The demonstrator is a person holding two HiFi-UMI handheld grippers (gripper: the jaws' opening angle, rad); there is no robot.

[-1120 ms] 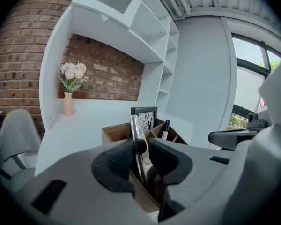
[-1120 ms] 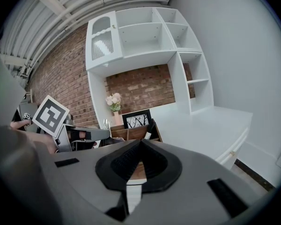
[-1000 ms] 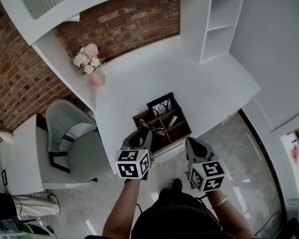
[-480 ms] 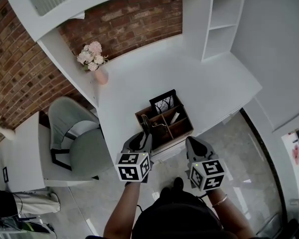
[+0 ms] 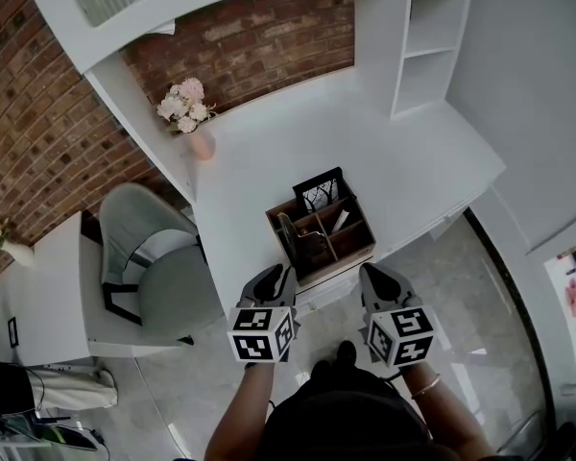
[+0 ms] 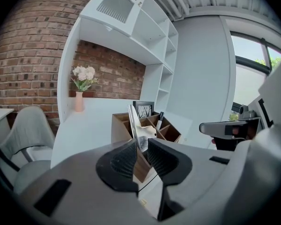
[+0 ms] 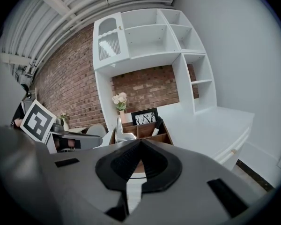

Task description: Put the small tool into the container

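Small metal tool (image 6: 132, 118) stands in the wooden box (image 5: 341, 265) near the front edge of the white counter (image 5: 269, 152), in the near-left compartment. Long axis close to upright, broad end up, top leaning a little left. Head view foreshortens it to a dark sliver; both gripper views show it rising above the rim. The left gripper (image 6: 141, 146) is slightly spread, empty, short of the box. The right gripper (image 7: 140, 146) is pressed together, empty.
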